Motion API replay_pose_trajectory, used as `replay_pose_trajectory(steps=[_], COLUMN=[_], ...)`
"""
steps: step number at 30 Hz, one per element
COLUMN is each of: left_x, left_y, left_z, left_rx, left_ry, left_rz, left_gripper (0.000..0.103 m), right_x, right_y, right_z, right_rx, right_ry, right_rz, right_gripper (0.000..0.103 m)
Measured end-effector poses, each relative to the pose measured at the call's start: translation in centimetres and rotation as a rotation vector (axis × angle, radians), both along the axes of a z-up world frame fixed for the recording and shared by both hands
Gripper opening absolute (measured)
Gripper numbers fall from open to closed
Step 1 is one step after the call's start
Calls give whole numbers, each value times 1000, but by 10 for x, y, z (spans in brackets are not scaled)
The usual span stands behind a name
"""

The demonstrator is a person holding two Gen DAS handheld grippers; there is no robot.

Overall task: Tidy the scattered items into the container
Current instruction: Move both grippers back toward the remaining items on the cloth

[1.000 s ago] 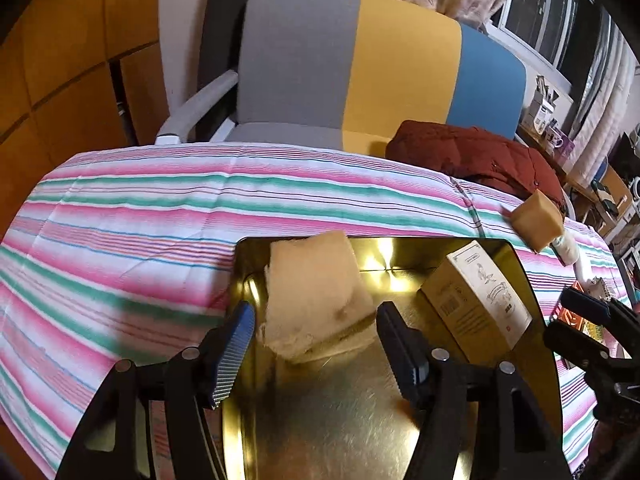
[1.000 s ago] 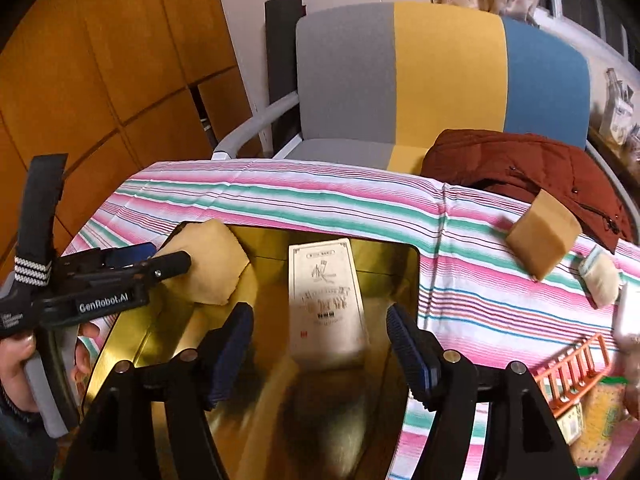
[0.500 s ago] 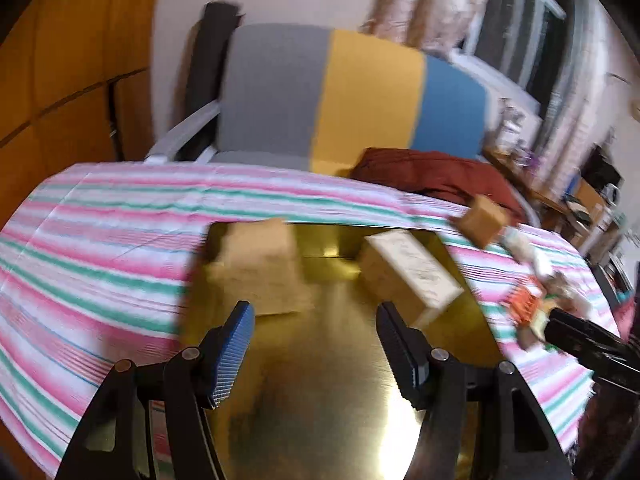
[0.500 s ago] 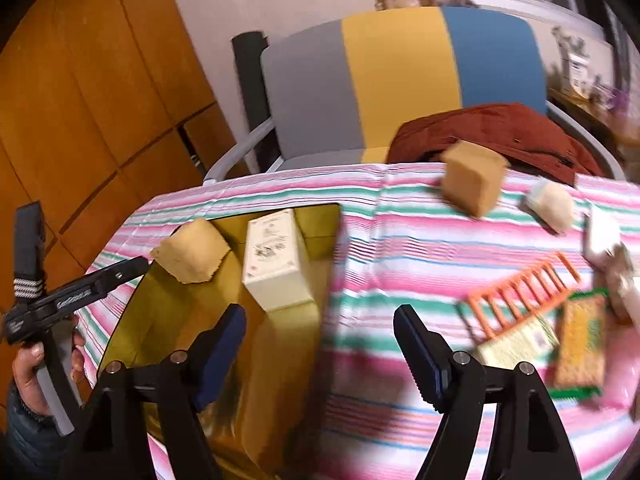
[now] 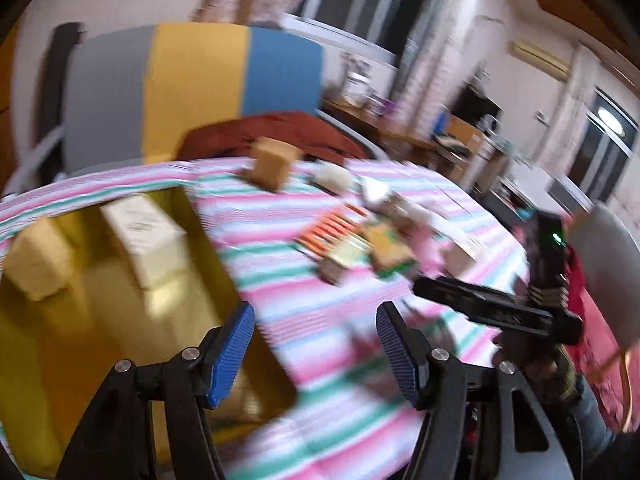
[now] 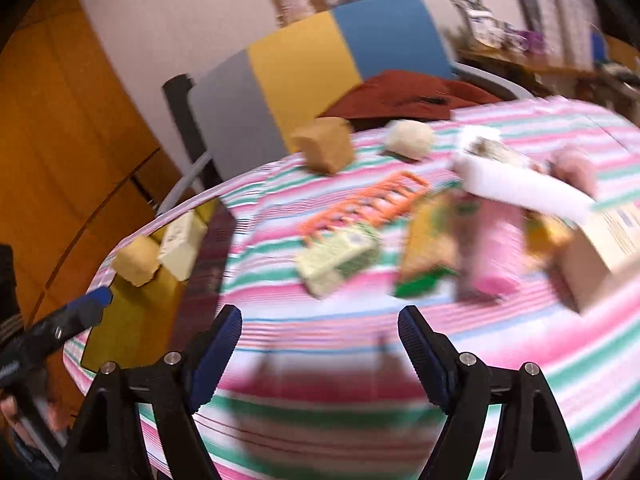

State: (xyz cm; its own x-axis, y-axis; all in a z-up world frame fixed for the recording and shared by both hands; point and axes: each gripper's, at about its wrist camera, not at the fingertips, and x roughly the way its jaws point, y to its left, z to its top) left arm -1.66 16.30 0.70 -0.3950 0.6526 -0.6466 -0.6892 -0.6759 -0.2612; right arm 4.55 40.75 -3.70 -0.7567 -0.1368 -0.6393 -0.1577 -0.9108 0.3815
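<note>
Blur smears both wrist views, so the labels and exact shapes of the small packets cannot be read. Left gripper (image 5: 315,339) stands with its blue pads spread and nothing between them, above the striped tablecloth (image 5: 304,308) just beside the gold container (image 5: 80,340). Right gripper (image 6: 320,346) is also spread, its jaws having just been opening, and it holds and touches nothing; only cloth shows between the pads. Inside the container lie a tan block (image 5: 34,256) and a pale box (image 5: 146,236), side by side near its far wall. Well apart on the cloth sit the scattered items: a brown cube (image 6: 326,148), a pale lump (image 6: 410,138), an orange rack (image 6: 364,204) and a greenish packet (image 6: 340,254). Farther right, a jumble of packets overlaps, partly cut off by the frame edge.
</note>
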Motion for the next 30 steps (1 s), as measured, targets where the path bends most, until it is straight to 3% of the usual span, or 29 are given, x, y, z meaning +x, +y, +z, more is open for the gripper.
replay_pose_trajectory(steps=[5, 9, 13, 19, 25, 30], left_x=[34, 38, 30, -3, -36, -47], left_y=[49, 75, 86, 91, 106, 127], left_z=[-15, -37, -53, -52, -49, -54], left_rx=[-70, -103, -124, -122, -164, -235], left_ry=[30, -21, -52, -77, -44, 16], left_rz=[-124, -159, -133, -27, 67, 37], left_gripper=[65, 65, 64, 64, 64, 64], right_x=[34, 55, 69, 72, 59, 54], right_y=[40, 69, 86, 94, 87, 84], right_z=[-10, -13, -16, -28, -35, -40], right_rx=[-53, -72, -83, -96, -89, -56], right_ry=[-4, 12, 31, 44, 57, 70], right_rz=[-67, -136, -176, -181, -145, -142], right_gripper=[85, 85, 85, 85, 85, 85])
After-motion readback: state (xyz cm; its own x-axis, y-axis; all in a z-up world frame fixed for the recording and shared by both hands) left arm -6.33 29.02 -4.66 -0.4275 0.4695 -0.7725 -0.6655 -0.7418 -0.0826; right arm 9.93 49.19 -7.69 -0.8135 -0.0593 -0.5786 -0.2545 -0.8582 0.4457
